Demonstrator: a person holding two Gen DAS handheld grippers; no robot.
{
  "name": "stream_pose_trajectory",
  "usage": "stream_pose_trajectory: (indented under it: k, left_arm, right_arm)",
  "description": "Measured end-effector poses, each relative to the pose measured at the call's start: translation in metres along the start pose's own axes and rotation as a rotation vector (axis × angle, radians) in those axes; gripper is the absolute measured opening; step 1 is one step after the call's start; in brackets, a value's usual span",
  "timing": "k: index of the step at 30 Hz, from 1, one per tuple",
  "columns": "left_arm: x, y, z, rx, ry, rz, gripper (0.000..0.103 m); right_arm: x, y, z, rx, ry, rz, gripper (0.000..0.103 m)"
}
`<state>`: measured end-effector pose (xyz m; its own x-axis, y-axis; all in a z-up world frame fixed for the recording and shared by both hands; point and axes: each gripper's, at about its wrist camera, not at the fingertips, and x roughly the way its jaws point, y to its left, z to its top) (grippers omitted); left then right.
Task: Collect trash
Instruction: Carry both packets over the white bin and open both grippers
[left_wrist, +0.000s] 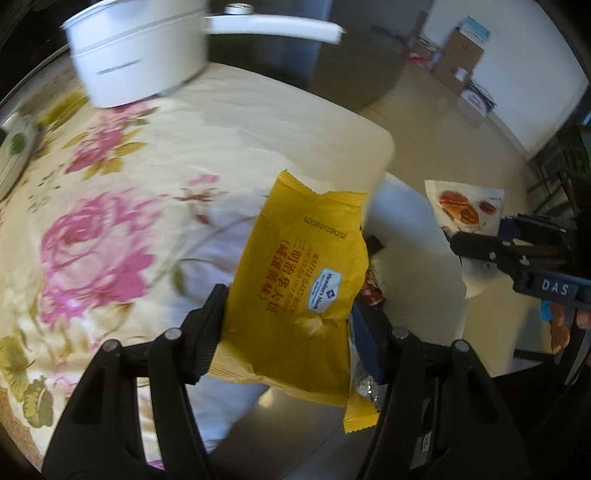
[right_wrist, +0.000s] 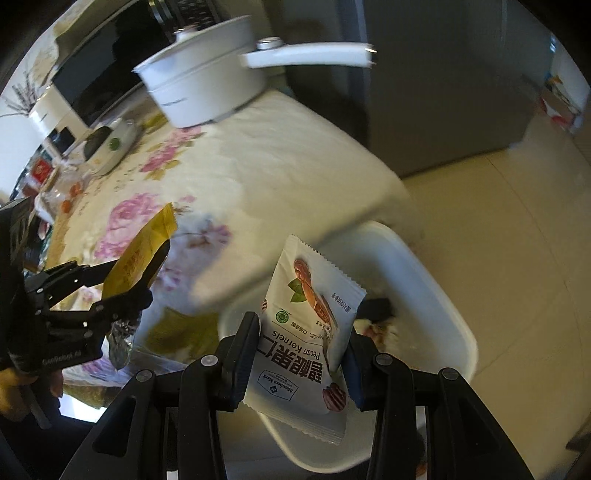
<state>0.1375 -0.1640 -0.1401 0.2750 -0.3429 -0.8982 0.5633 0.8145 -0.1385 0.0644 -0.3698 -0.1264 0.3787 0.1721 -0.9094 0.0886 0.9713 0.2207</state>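
My left gripper (left_wrist: 291, 321) is shut on a yellow snack wrapper (left_wrist: 303, 280) and holds it in the air at the table's edge, partly above a white bin (left_wrist: 406, 206). My right gripper (right_wrist: 301, 350) is shut on a white pecan-kernel wrapper (right_wrist: 306, 339) and holds it above the same white bin (right_wrist: 432, 295) on the floor. Some trash (right_wrist: 376, 317) lies in the bin. The right gripper (left_wrist: 458, 240) with its wrapper (left_wrist: 465, 206) also shows in the left wrist view. The left gripper (right_wrist: 151, 273) with the yellow wrapper (right_wrist: 144, 251) shows in the right wrist view.
A table with a floral cloth (left_wrist: 122, 206) carries a white saucepan (left_wrist: 136, 55) with a long handle at its far end. A white dish (right_wrist: 110, 144) and small items sit at the far left. A grey cabinet (right_wrist: 424, 92) stands beyond. Boxes (left_wrist: 461, 55) stand by the wall.
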Motion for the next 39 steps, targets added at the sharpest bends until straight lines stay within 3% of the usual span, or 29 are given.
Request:
stream_pose_trajectory:
  k: [9,20,24,36,38,39]
  left_arm:
    - [0.023,-0.048,0.009,0.069,0.011,-0.042,0.064]
    - [0.046,-0.085,0.011,0.149,0.007,-0.067,0.068]
    - [0.047,-0.089,0.01,0.157,0.0,-0.021,0.09]
    - [0.038,-0.069,0.01,0.101,0.004,0.057,0.092]
    - [0.036,-0.064,0.008,0.094,0.002,0.071,0.092]
    - [0.035,-0.062,0.008,0.092,0.001,0.078,0.092]
  right_arm:
    - [-0.004,-0.044,-0.018,0.061,0.029,-0.028,0.043]
    - [-0.009,-0.067,-0.029,0.087,0.033,-0.033,0.043]
    - [-0.008,-0.069,-0.03,0.092,0.036,-0.04,0.044]
    - [-0.005,-0.065,-0.029,0.089,0.048,-0.041,0.044]
    - [-0.005,-0.063,-0.027,0.098,0.048,-0.034,0.046]
    - [-0.005,-0.062,-0.026,0.104,0.048,-0.029,0.053]
